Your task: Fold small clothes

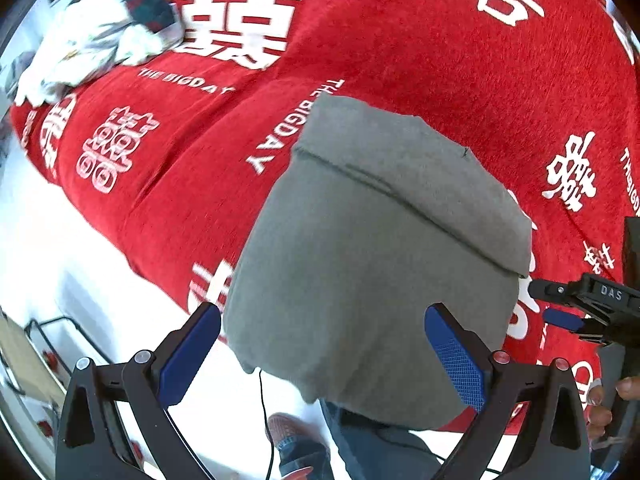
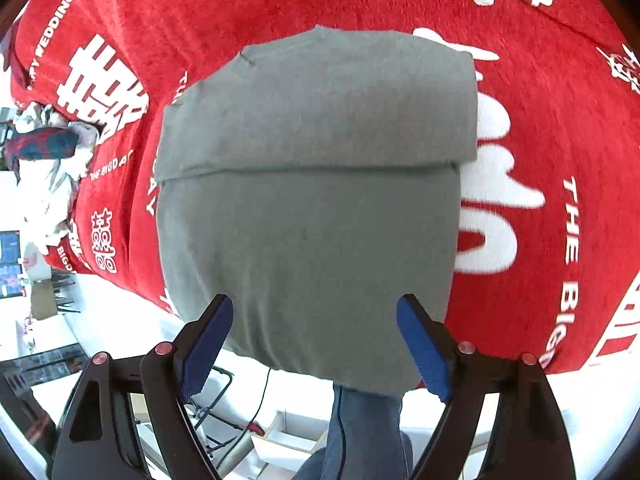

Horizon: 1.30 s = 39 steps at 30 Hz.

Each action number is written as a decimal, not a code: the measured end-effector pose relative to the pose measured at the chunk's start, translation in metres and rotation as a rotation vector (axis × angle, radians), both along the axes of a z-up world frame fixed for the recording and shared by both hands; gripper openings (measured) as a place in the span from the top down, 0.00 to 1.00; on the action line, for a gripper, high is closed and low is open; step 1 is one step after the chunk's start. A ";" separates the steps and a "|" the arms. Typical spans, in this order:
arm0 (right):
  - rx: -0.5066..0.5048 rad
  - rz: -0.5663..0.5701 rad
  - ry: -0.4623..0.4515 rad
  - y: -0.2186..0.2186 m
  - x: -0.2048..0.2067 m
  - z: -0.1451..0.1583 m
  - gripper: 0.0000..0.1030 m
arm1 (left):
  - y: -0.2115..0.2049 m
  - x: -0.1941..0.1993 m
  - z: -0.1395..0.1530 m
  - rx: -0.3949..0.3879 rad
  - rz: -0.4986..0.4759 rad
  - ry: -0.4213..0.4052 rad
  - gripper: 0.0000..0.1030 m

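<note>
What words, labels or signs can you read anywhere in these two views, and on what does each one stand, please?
"THE BIGDAY": white print, repeated on the red cloth.
"WEDDING": white print on the same cloth, right wrist view; the word before it is cut off.
Large white double-happiness characters: also on the cloth.
"DAS": on the black body of the right gripper.
The grey folded garment bears no text.

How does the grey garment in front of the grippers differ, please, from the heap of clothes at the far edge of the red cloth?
The grey garment is folded flat with a straight fold edge; the heap of clothes lies crumpled. The grey garment is one plain colour; the heap mixes white with dark red-and-green fabric. The grey garment overhangs the near edge; the heap sits far off. Both rest on the red cloth.
</note>
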State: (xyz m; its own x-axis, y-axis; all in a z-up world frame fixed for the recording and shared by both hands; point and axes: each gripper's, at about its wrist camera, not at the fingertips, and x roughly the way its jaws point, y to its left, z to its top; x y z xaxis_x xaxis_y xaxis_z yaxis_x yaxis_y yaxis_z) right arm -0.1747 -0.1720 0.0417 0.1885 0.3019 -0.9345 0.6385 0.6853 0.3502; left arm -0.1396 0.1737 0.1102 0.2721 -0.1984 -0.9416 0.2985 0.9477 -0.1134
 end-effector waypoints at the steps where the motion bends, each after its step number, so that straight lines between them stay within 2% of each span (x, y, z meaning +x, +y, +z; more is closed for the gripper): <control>1: 0.000 0.004 0.002 0.007 -0.002 0.004 0.16 | 0.006 -0.006 0.001 0.004 0.010 0.001 0.01; 5: -0.034 0.043 -0.007 0.028 -0.005 0.023 0.16 | 0.028 -0.029 0.011 -0.005 0.041 -0.010 0.01; 9: -0.059 0.100 -0.031 0.048 -0.006 0.046 0.16 | 0.040 -0.042 0.028 0.032 0.082 -0.078 0.01; 12: -0.072 0.120 -0.038 0.055 -0.011 0.058 0.16 | 0.050 -0.051 0.043 -0.026 0.096 -0.097 0.01; 16: -0.072 0.117 -0.020 0.059 -0.017 0.059 0.16 | 0.058 -0.067 0.059 -0.081 0.112 -0.132 0.01; 22: -0.046 0.122 -0.010 0.049 -0.012 0.054 0.16 | 0.059 -0.077 0.067 -0.063 0.143 -0.179 0.01; 27: -0.030 0.166 -0.059 0.040 -0.012 0.066 0.16 | 0.054 -0.080 0.067 -0.067 0.230 -0.165 0.01; 30: -0.033 0.199 -0.056 0.033 -0.014 0.068 0.16 | 0.045 -0.086 0.069 -0.080 0.262 -0.156 0.01; 39: 0.013 0.183 -0.119 0.017 -0.019 0.072 0.16 | 0.026 -0.098 0.077 -0.042 0.236 -0.175 0.01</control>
State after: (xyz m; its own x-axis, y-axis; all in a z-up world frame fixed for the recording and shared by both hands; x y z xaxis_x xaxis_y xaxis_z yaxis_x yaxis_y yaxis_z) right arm -0.1933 -0.1547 0.1136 0.2384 0.3533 -0.9046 0.4573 0.7809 0.4255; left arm -0.2377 0.1993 0.1875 0.4726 -0.1481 -0.8687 0.0892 0.9888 -0.1200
